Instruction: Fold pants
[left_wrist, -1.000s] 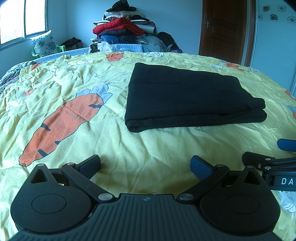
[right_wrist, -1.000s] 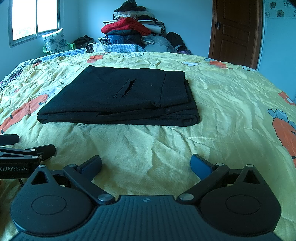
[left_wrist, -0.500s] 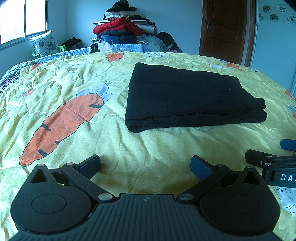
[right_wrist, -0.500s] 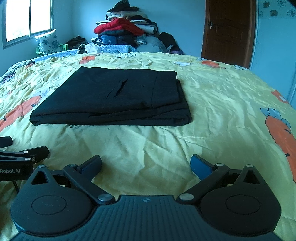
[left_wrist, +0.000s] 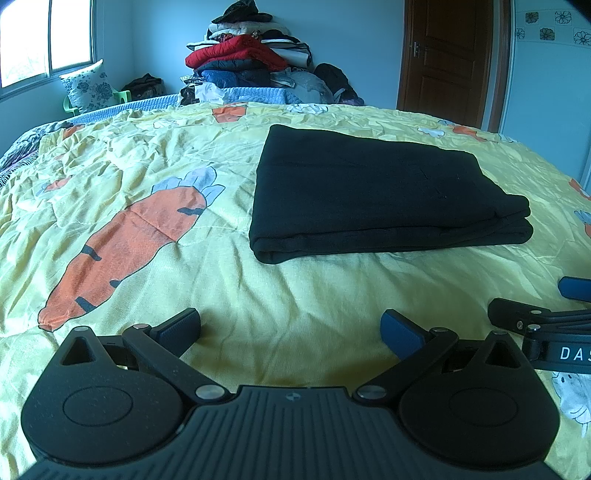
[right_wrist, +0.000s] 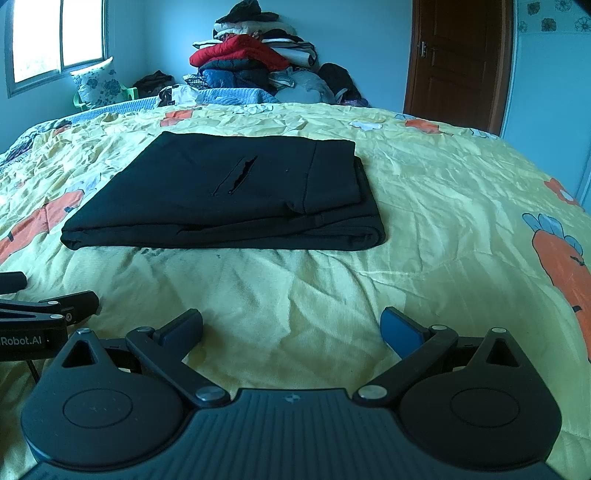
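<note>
The black fabric pants (left_wrist: 373, 192) lie folded into a compact rectangle on the yellow carrot-print bed cover (left_wrist: 295, 302). The left gripper (left_wrist: 290, 328) and right gripper (right_wrist: 291, 328) hover near the bed edge, well apart from the pants, fingers spread wide and empty, which suggests the folding is complete.

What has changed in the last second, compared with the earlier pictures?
Very little. In the left wrist view the right gripper has slid slightly toward the right edge, and the right wrist view has shifted a little. Nothing was gripped or released. The folded black pants lie unmoved on the carrot-print bedspread, and the left gripper stays open and empty, as does the right.
</note>
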